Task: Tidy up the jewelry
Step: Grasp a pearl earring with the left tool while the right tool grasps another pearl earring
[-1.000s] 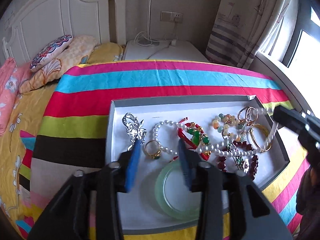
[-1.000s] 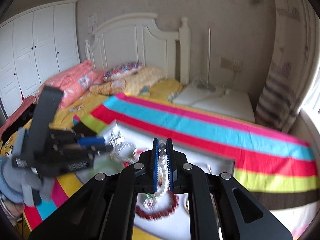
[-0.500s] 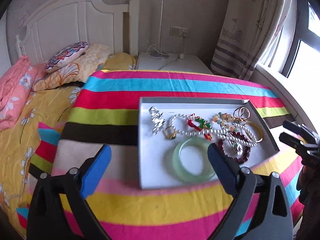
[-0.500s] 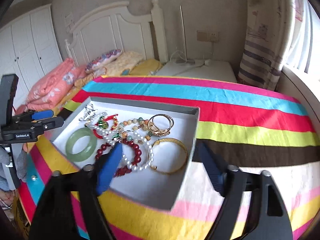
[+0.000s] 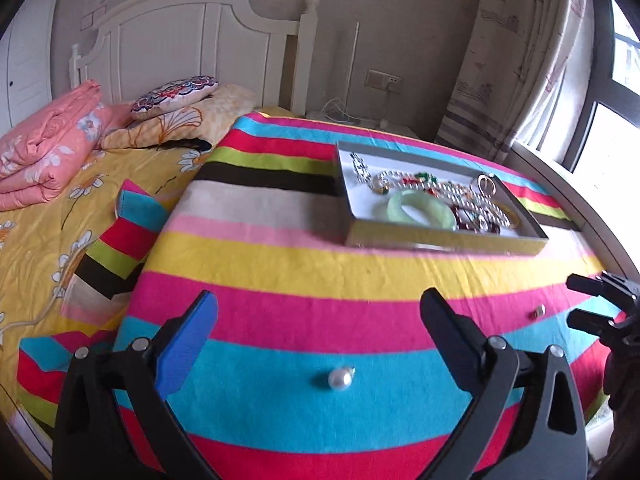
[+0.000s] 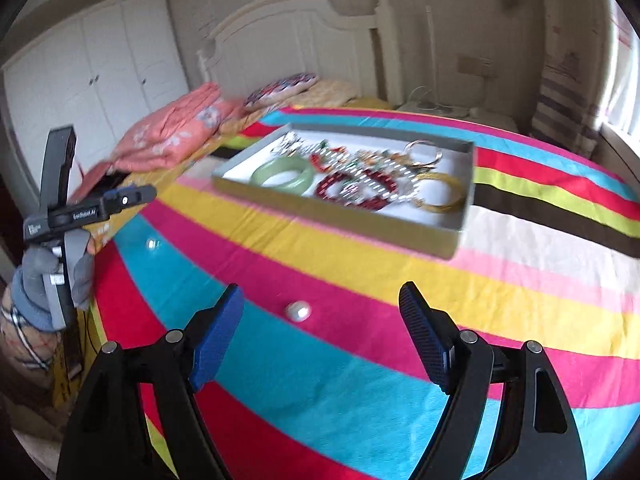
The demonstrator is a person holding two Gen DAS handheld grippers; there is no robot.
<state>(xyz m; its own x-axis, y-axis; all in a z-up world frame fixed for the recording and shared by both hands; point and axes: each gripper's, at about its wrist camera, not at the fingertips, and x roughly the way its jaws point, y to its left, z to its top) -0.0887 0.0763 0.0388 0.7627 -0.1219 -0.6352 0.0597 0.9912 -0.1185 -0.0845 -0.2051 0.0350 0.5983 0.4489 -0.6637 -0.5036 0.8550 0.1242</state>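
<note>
Both grippers, left (image 5: 319, 322) and right (image 6: 321, 316), have withdrawn from the tray (image 5: 440, 236).

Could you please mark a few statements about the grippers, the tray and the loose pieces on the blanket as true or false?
1. Both grippers, left and right, are open. True.
2. The green bangle lies on the blanket. False: it lies in the tray.
3. A pearl lies on the blanket, outside the tray. True.
4. The right gripper holds the pearl necklace. False: it holds nothing; the necklace is in the tray.
</note>
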